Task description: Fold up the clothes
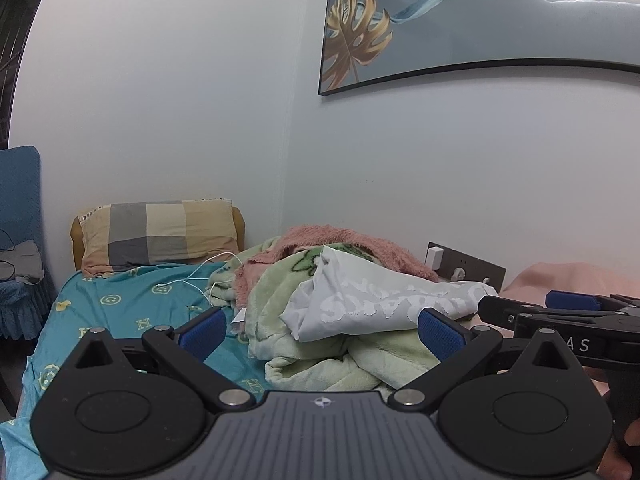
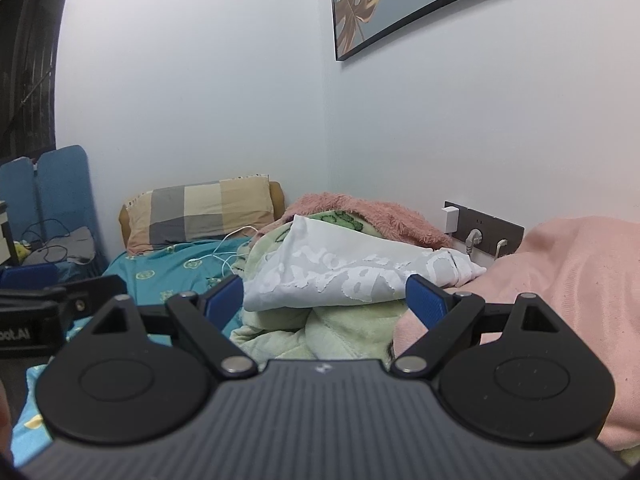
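With both hand-held grippers (image 1: 320, 330) (image 2: 325, 295) wide open and empty, I'd pinch the white printed shirt (image 1: 384, 304) centre-frame by its shoulders, clear of the green blanket (image 1: 320, 356).

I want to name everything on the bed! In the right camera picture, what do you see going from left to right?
Blue chair → checked pillow → white cable → white shirt → wall sockets → pink cloth.
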`<state>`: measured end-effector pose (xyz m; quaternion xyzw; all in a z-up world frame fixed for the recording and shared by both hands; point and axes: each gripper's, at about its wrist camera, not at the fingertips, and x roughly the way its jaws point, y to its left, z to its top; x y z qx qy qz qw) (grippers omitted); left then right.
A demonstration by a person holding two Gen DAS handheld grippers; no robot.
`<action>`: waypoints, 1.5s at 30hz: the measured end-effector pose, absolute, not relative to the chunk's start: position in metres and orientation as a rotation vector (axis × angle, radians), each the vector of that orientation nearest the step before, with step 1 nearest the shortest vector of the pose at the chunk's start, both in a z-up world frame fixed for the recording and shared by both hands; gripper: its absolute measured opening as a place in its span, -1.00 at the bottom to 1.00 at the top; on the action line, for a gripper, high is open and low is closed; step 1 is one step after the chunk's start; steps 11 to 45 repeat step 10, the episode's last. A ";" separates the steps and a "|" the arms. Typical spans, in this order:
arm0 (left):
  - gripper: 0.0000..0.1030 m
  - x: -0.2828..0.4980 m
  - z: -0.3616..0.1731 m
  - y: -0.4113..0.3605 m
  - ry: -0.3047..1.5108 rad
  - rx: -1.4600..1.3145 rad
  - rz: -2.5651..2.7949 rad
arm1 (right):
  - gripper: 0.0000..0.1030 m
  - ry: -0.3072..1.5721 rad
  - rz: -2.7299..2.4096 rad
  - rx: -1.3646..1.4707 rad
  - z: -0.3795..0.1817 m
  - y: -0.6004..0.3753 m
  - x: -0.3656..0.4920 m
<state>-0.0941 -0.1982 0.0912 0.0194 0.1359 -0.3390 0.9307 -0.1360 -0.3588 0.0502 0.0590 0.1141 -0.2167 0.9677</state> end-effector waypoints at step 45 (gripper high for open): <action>0.99 -0.096 0.090 -0.199 0.276 0.043 -0.694 | 0.74 0.225 -0.448 0.124 0.054 -0.357 -0.140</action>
